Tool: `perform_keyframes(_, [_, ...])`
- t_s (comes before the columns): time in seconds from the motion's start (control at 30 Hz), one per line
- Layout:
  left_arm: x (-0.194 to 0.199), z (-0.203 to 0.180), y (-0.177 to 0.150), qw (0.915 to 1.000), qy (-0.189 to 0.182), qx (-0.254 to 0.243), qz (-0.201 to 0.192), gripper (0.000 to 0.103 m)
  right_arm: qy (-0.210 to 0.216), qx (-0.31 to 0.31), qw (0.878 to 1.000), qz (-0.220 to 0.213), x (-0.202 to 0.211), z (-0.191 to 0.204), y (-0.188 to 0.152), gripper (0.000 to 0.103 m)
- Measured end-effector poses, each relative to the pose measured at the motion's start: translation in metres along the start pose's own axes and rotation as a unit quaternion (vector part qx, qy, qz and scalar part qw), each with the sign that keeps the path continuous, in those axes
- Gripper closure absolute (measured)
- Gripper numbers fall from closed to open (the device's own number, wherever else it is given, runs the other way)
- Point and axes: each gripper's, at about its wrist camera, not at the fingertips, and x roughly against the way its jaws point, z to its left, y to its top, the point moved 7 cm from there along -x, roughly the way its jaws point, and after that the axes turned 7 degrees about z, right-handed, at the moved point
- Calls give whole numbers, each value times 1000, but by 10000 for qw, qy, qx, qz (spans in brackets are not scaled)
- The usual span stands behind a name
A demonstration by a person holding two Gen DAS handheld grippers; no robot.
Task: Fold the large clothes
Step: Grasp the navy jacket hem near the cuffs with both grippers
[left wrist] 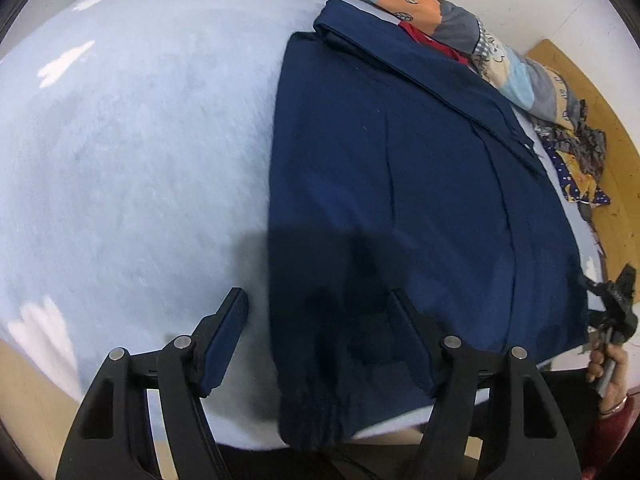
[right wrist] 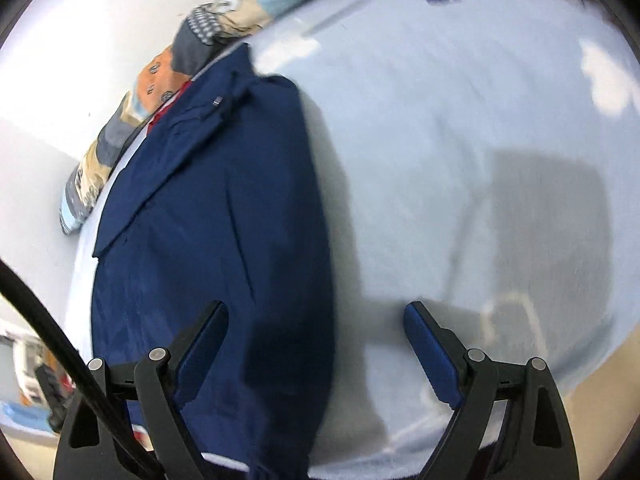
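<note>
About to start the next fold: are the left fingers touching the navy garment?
Cannot tell. In the left wrist view the left gripper straddles the navy garment edge with open fingers, but contact or a gap is unclear.

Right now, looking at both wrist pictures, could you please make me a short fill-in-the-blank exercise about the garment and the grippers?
1. The folded navy blue cloth garment lies on a pale ____ sheet.
2. Both the left gripper and the right gripper have their jaws ____.
3. Along the wall lies a rolled ____ quilt.
4. A ____ piece of fabric peeks out at the garment's far end.

Missing words: blue; open; patchwork; red
</note>
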Motion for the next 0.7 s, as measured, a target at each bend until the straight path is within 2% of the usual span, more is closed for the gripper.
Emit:
perform_keyframes(0.13, [-6,-7,-16,9997,-213,51,146,32,83,103,9999,33,2,5,-13,11])
perform_keyframes(0.2, [-9,-12,-23,9998,-109,-45,177,32,279,137,9994,140,-1,11,-24,16])
perform_keyframes(0.27, [-11,-17,-26,9997,-52,-132,188,32,359,293,9985,286,-6,21,-40,30])
perform_keyframes(0.3, [-11,-18,-27,9997,-51,-133,187,32,369,378,9981,330,-9,26,-47,42])
perform_keyframes(0.33, [-11,-18,-27,9997,-47,-122,193,32,296,493,9976,387,-12,31,-55,48])
perform_keyframes(0.37, [-12,-18,-28,9997,-56,-105,198,32,228,573,9973,399,-15,33,-59,60])
perform_keyframes(0.4, [-11,-18,-28,9997,-62,-98,204,32,193,624,9971,401,-16,35,-64,64])
perform_keyframes(0.53, [-15,-19,-29,9996,-29,-66,270,32,260,521,9976,371,-17,33,-69,67])
perform_keyframes(0.7, [-20,-26,-35,9981,427,-314,312,32,252,397,9978,461,-23,32,-69,66])
